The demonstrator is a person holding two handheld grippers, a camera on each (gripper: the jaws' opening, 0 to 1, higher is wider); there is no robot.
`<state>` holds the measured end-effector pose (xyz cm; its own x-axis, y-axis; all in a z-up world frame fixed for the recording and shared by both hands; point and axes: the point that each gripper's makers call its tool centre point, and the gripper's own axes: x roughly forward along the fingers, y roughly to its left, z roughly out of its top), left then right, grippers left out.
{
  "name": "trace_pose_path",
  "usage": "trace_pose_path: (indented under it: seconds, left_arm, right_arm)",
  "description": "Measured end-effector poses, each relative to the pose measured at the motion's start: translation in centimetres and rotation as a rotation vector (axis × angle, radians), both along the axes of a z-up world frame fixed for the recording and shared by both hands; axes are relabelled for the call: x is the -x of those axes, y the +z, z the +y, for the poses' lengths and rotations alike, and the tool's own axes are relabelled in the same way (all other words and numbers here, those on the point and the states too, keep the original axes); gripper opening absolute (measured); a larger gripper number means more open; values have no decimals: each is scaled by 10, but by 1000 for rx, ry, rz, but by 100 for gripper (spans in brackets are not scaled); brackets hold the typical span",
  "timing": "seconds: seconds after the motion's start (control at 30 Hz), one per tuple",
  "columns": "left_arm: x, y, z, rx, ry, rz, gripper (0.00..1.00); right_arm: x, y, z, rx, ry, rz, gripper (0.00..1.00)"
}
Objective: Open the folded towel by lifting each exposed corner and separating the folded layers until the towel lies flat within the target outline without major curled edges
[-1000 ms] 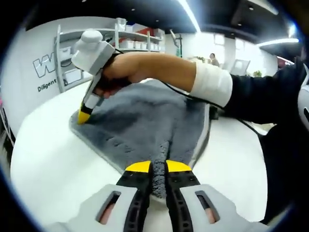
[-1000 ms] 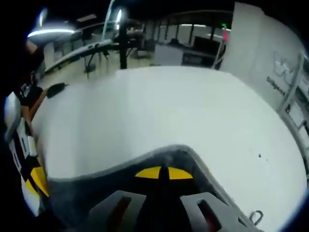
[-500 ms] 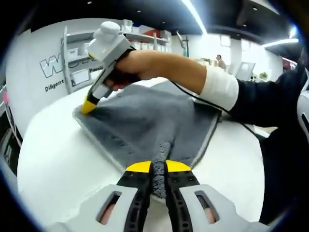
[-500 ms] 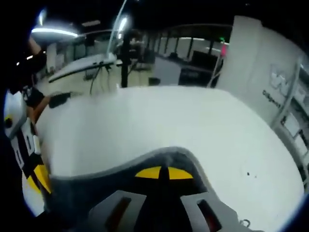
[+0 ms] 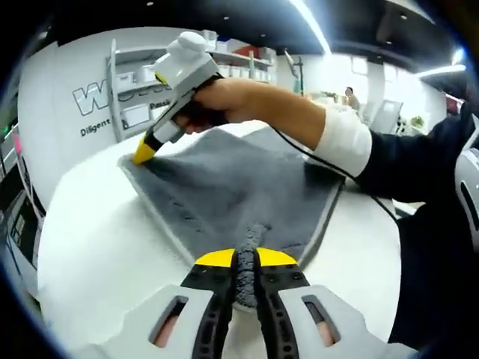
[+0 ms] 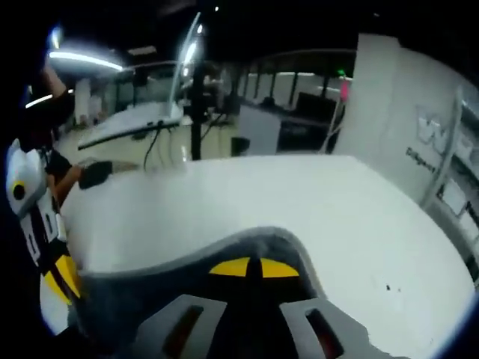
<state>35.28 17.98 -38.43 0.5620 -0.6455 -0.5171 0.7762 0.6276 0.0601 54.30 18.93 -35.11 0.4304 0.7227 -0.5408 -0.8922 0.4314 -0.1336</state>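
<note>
**Two hand-held grippers pinch a grey towel stretched over a white surface**

Left gripper view: the left hand-held gripper [image 5: 246, 258] rises from the bottom, its yellow-tipped jaws clenched on a bunched fold at the near edge of a grey towel [image 5: 232, 187]. The towel spreads away from the jaws across a white surface [image 5: 97, 239], its pile side up and a paler band running along its edges. At the far left corner of the towel, the right hand-held gripper [image 5: 144, 153] comes down at a slant, held in a person's hand [image 5: 217, 101]; its yellow tip meets the towel's corner, which is drawn up slightly off the surface. The arm wears a white cuff and a dark sleeve [image 5: 419, 161]. Behind stand white shelves [image 5: 142, 90] against a wall with lettering.

Right gripper view: the right hand-held gripper [image 6: 253, 268] shows its yellow jaw tips pressed together, with the towel [image 6: 187, 280] wrapped around them; its pale edge arches over the tips. The white surface [image 6: 247, 198] stretches beyond. At the left edge the left hand-held gripper [image 6: 56, 277] shows its yellow tip at the towel's edge.
</note>
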Motion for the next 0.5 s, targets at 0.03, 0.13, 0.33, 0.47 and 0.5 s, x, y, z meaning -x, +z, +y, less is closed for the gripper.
trace_pose_path:
  seconds: [0.03,0.13,0.33,0.47,0.5]
  left_arm:
    - [0,0,2,-3,3,1,9]
    - [2,1,8,-6,12,6,9]
    - [8,-4,21,-44,8,10,9]
    - [9,-9,30,-69,23,26,8]
    - [9,-9,32,-70,24,27,8]
  right_arm:
    - [0,0,3,-2,-1,0,0]
    - [0,1,9,-3,7,0,0]
    - [3,2,23,-24,14,2,0]
    - [2,-2,31,-31,12,7,0]
    - [2,-3,33,-34,12,10,0]
